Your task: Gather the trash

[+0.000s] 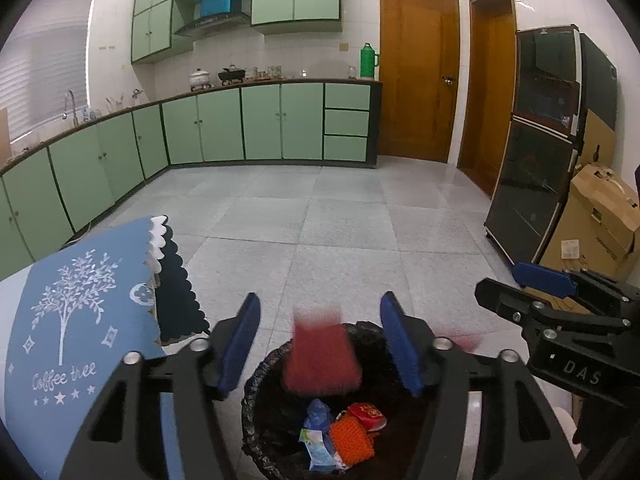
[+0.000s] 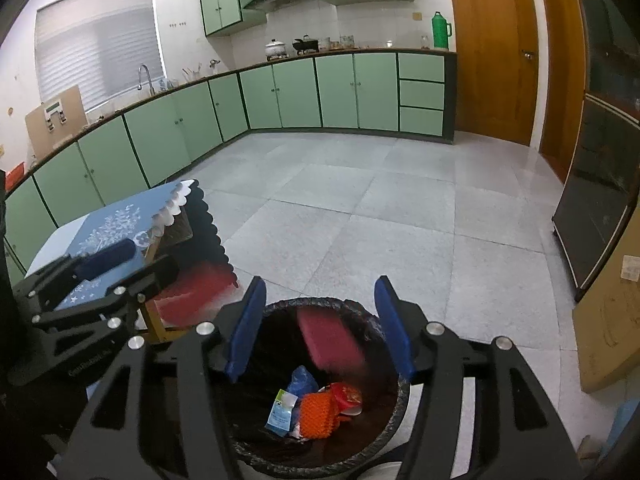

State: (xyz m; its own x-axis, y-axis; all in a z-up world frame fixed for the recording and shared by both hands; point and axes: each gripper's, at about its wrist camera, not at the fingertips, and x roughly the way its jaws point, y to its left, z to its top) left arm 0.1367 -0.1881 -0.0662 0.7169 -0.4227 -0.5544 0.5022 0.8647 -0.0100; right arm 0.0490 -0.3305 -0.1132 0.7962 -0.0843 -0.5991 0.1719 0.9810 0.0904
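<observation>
Both tongs hang over a bin lined with a black bag (image 1: 256, 408), which stands on the grey tiled floor (image 1: 320, 220). The left tongs (image 1: 320, 344) are spread, their blue pads apart with nothing pressed between them. A red, blurred piece of trash (image 1: 322, 360) sits in the gap between those pads, touching neither, over the far rim of the bin. The right tongs (image 2: 320, 328) are spread as well, and a red, blurred piece (image 2: 330, 340) shows between their pads (image 2: 394, 332) too, clear of both and inside the bin mouth; whether it is the same piece as the first I cannot tell. Below both tongs, at the bottom of the bin, lie an orange knitted-looking scrap (image 1: 352, 438), a red wrapper with gold print (image 1: 366, 412), a crumpled blue bit (image 1: 318, 410) and a small pale blue and white packet (image 2: 282, 412), all bunched together and touching. In the left view the right tongs (image 1: 532, 292) show to the right of the left ones, just beside them. To the left of both tongs stands a tabletop covered with a blue cloth (image 1: 80, 320) printed with a white tree and the words "Coffee tree", its scalloped edge hanging near the bin. Far ahead of the tongs run green cabinets (image 1: 260, 120) and a brown wooden door (image 1: 416, 72).
</observation>
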